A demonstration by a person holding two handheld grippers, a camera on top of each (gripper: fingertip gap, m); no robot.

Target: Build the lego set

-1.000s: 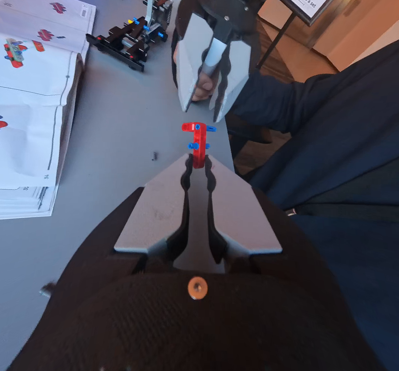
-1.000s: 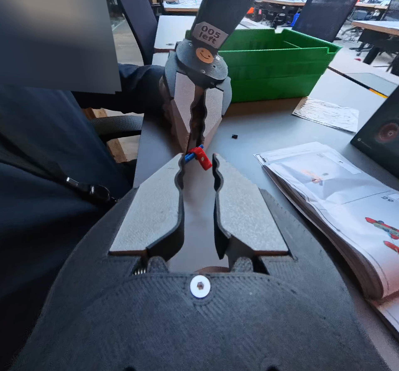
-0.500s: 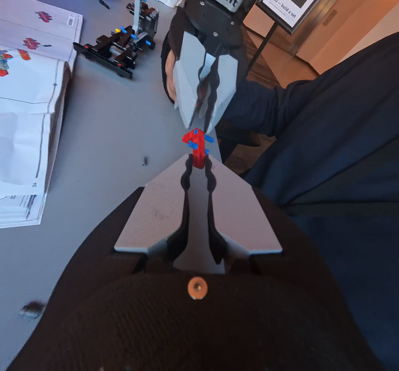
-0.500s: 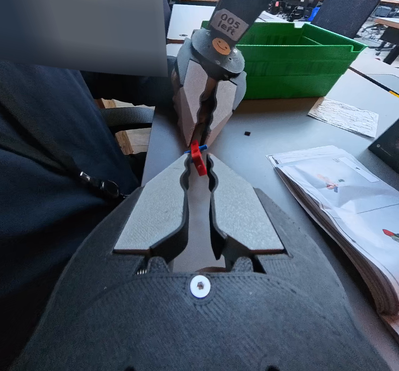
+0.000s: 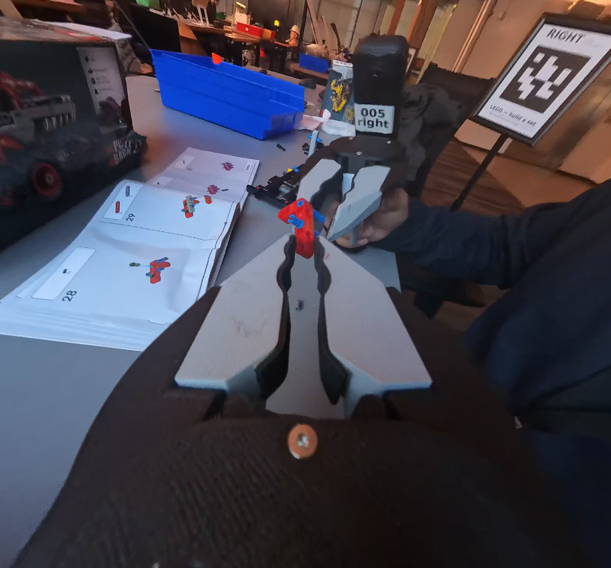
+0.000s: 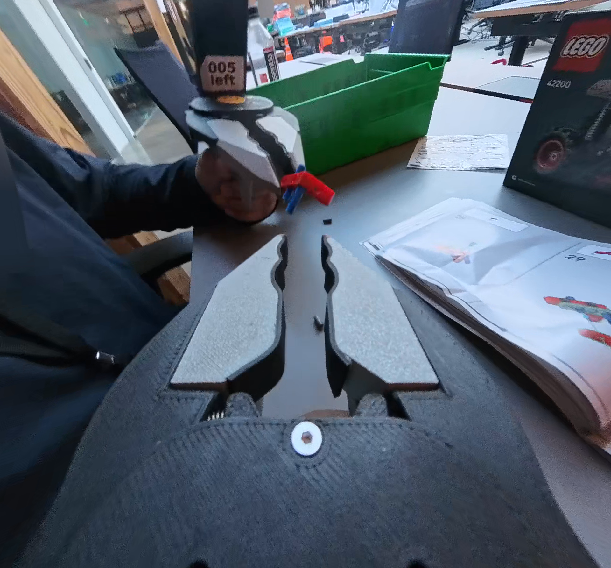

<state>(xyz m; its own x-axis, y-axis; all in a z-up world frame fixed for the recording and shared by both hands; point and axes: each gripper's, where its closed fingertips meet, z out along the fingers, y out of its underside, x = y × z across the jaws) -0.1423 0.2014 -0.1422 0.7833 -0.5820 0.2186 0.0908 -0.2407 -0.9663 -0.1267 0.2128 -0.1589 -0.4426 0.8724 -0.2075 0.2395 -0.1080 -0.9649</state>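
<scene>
- The red angled beam [image 5: 302, 223], with blue pins [image 5: 295, 220] pushed through it, is clamped by its lower end in the left claw [image 5: 302, 247] and held up above the table [image 5: 82, 403], clear of the surface.
- The right claw [image 6: 304, 241] is seen parted with nothing between its jaws; in the left wrist view it hangs just beside the red piece, close to the protruding pin ends, though contact cannot be made out.
- The step in hand is judged to be small sub-assembly work: the beam is being fitted with its pins, as pictured on the open instruction booklet [image 5: 139, 254] lying to one side.
- The partly built black chassis [image 5: 277, 188] is parked farther back on the table, well apart from the held piece.
- A loose dark pin [image 6: 318, 323] is spotted on the table under the right claw, and another small black piece [image 6: 326, 221] beyond it.
- The next move is likely a pick-up of one of these small parts by the empty right claw, then a push into a free hole of the beam.
- A steady grip from the left claw and a square line-up of pin and hole are called for; a tiny round part could easily be rolled away.
</scene>
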